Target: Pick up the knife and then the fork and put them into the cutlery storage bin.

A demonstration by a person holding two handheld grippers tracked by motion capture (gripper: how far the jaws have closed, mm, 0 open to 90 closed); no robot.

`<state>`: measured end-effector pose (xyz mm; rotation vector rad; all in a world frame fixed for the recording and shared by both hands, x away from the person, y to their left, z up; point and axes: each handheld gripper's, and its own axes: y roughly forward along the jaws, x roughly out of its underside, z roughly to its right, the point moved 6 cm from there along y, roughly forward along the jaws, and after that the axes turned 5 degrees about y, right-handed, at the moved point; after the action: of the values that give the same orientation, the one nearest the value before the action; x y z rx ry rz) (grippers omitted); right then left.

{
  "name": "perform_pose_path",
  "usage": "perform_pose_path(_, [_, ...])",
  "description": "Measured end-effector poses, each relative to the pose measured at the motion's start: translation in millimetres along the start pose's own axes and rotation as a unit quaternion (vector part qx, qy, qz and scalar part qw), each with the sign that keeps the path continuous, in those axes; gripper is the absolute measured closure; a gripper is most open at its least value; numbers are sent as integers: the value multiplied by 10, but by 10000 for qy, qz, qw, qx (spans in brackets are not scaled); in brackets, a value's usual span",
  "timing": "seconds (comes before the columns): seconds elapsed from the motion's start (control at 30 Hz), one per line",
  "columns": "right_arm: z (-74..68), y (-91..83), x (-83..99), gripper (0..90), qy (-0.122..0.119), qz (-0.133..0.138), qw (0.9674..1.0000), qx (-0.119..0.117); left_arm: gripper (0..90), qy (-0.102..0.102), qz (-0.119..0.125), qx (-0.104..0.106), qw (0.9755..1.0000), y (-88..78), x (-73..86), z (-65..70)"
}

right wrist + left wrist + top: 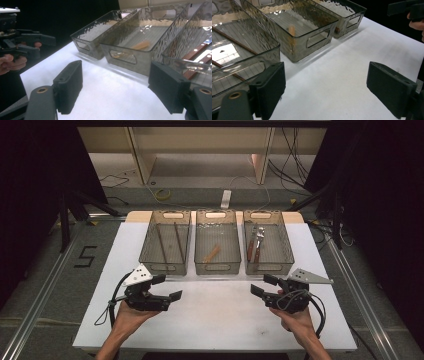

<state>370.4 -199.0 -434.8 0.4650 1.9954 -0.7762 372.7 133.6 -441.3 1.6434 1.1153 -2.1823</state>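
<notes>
A: The white table (pixel 215 320) is bare near the person. The left gripper (pixel 172 287) and right gripper (pixel 260 285) hover over it, jaws spread, nothing between them, probably resting between picks.

B: Beyond stand three bins. The left bin (pixel 165 265) holds sticks, the middle bin (pixel 216 266) a wooden piece (pixel 212 253), the right bin (pixel 270 266) cutlery (pixel 256 245), apparently sorted.

A: Rippled walls blur the cutlery.

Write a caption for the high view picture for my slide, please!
Two open grippers, left gripper and right gripper, held over a white table before three clear bins of utensils.
</notes>
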Motion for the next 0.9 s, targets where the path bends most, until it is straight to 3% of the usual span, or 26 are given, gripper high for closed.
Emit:
perform_pose_path(0.1, [5,-33,77,279,-137,41,9998,110,149,22,13,48,10000,-6,-1,29])
perform_pose_path(0.2, [2,-62,158,266,0,45,10000,62,146,67,15,64,10000,-13,8,48])
perform_pose_path(0.3, [-7,-82,214,251,-127,24,9998,135,146,-13,49,104,9999,-15,15,59])
perform_pose_path(0.4, [4,-96,251,239,-106,20,9998,173,146,-41,20,142,9999,-18,36,61])
perform_pose_path(0.67, [33,-136,292,207,-157,35,9995,289,135,-139,12,242,9996,-39,75,93])
perform_pose_path(0.9, [-2,-121,308,200,-297,-28,9991,298,136,-104,-27,266,9996,-25,84,107])
